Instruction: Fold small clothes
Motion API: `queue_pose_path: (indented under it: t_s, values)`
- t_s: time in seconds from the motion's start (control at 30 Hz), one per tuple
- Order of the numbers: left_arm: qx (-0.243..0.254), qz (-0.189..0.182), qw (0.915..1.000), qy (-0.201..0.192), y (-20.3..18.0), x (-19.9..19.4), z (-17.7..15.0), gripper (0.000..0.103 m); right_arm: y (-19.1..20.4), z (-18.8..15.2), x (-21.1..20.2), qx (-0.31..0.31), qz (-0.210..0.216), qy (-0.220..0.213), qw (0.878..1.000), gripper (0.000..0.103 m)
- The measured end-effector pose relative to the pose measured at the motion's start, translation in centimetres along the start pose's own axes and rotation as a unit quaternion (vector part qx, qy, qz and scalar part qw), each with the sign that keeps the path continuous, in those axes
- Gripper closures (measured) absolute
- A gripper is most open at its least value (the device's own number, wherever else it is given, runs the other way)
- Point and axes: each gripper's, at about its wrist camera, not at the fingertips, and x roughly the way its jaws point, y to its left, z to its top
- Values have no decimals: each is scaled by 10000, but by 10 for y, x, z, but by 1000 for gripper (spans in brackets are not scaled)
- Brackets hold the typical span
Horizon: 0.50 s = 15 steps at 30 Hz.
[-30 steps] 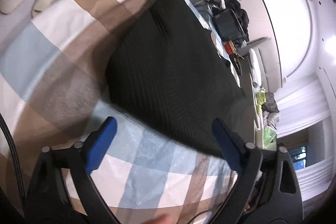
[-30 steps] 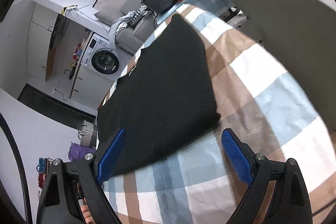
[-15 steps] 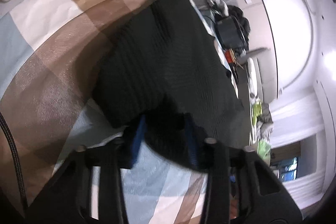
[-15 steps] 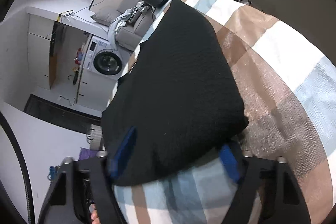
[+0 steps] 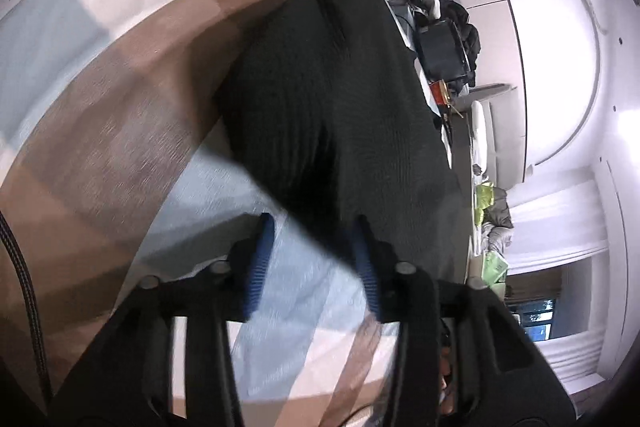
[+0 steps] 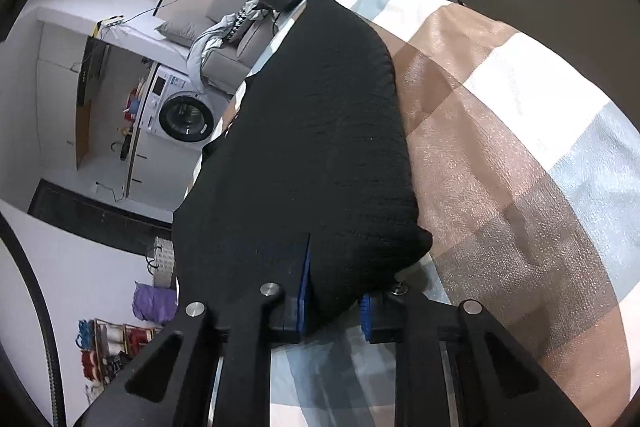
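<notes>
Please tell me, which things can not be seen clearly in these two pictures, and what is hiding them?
- Left wrist view: whether the left gripper pinches the black garment; motion blur smears the hem and the checked cover.
- Right wrist view: the right gripper fingers; the garment corner bunched between them hides their pads.
- Both views: the garment's type and full outline; it is already folded, and the fisheye warps it.
- Right wrist view: shelf items at the lower left, too small.

Right tongs (image 6: 334,301), just closing, pinch the black garment's (image 6: 312,131) near edge.

text: none legible | labels: none legible | numbers: none legible
</notes>
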Motion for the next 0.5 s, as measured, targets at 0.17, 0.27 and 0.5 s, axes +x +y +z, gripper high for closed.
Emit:
queue_pose_path:
  t_s: [0.17,0.27,0.5]
  values:
    - [-67,-32,9997,-213,-1,-1,2,50,-2,-1,0,-11,35,51,10000,82]
    - [1,108,9990,-440,-11,7,12,49,-3,-2,0,-15,39,63,10000,82]
    - [319,891,9919,-851,-39,25,22,53,-1,-4,2,-122,30,104,9999,82]
